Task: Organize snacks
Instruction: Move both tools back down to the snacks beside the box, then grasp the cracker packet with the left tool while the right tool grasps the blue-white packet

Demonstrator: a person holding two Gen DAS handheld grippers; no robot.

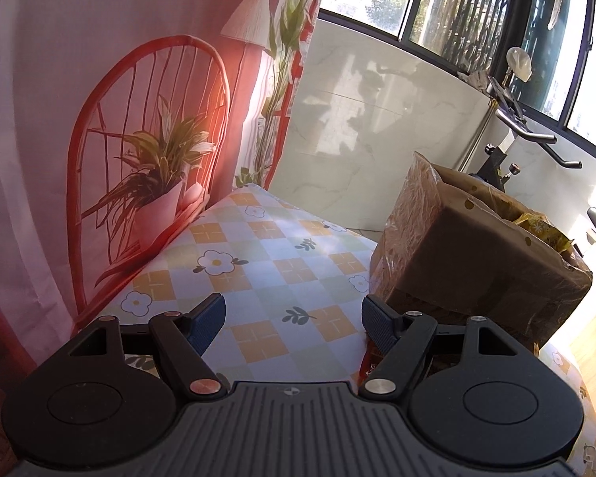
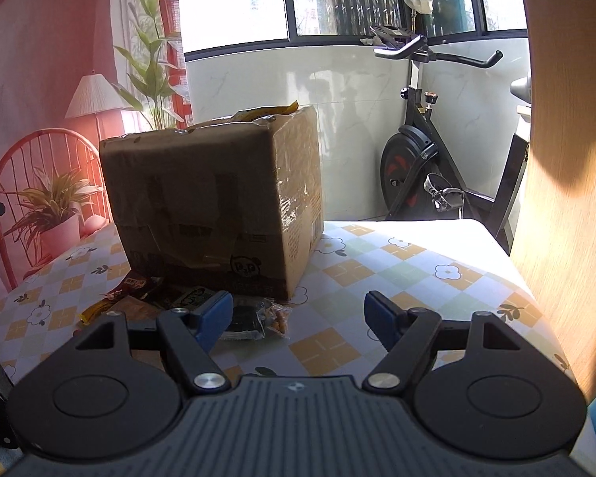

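1. Left gripper [image 1: 294, 320] – jaws wide apart, nothing between them, over the tablecloth [image 1: 258, 246].
2. Right gripper [image 2: 298, 318] gapes empty too.
3. Box [image 2: 214, 198] at its eleven o'clock – snacks [image 2: 258, 318] just before it.

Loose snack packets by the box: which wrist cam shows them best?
Right wrist: the snack packets lie in plain view on the tablecloth before the cardboard box. Left wrist shows only a sliver behind its gripper's finger.

Sunlit windows [image 2: 234, 0], white tiled wall [image 1: 377, 119], exercise bike [image 2: 417, 159] behind.
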